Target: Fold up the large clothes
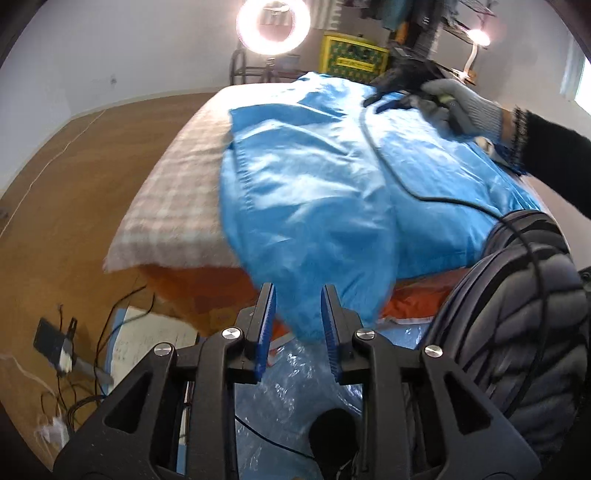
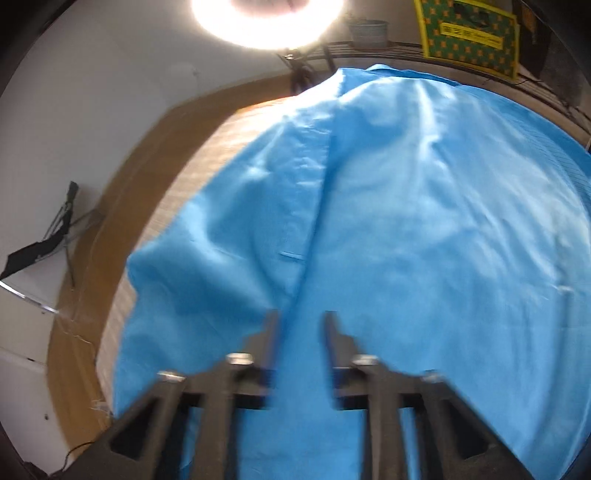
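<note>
Both tools hang over the blue garment, which lies spread on the checked worktop cover and takes up most of it. Its long axis runs away from the person toward the ring light, and a fold or seam line follows that axis down the middle. Nearest the left tool, the garment's near corner droops over the worktop edge. That tool's jaws stand narrowly parted with the drooping cloth just ahead of and between the blue pads, and no pinch shows. Farther along the garment, toward the ring light, a gloved hand carries the right tool. In the right wrist view its jaws are partly apart above the central fold; the picture is blurred, so whether cloth touches them is hard to say. By my reading, the left tool is nearer the hem and the right nearer the middle.
</note>
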Demonstrator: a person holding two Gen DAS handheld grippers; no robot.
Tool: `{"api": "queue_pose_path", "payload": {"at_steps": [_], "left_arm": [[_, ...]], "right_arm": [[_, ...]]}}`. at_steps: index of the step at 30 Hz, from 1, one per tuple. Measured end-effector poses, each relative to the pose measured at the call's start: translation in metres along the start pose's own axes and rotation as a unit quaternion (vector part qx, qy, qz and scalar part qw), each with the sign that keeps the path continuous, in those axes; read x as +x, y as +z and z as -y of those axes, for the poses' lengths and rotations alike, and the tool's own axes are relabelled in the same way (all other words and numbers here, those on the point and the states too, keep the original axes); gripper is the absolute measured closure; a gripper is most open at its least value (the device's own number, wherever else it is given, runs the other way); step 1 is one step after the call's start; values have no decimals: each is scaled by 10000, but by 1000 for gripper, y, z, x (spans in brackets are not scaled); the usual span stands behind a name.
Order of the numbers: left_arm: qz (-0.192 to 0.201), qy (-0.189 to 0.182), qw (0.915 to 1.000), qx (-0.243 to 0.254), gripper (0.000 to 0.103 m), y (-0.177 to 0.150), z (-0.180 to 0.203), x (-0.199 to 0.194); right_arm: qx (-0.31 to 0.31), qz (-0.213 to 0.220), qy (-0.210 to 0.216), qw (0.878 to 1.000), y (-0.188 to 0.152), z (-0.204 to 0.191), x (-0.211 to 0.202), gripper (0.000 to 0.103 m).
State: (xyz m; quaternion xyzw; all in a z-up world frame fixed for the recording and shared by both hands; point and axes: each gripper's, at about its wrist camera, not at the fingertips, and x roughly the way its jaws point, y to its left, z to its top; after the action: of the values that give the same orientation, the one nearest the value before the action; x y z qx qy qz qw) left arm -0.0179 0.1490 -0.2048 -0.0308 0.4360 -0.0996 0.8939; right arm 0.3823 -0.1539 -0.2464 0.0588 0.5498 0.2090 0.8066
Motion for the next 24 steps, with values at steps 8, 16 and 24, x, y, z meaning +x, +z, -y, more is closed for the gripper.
{"api": "queue_pose_path", "payload": {"at_steps": [8, 16, 24], "left_arm": [[206, -244, 9936, -1082, 77, -8, -40, 19], [357, -730, 9790, -1869, 63, 1, -56, 73], [513, -864, 9671, -2338, 63, 0, -71, 91]], "right_arm": [[-574, 588, 149, 9965, -3, -20, -65, 64], [-1565, 859, 556, 9824, -8, -111, -88, 46], [-2097, 523, 314, 9759, 9, -190, -27, 37]]}}
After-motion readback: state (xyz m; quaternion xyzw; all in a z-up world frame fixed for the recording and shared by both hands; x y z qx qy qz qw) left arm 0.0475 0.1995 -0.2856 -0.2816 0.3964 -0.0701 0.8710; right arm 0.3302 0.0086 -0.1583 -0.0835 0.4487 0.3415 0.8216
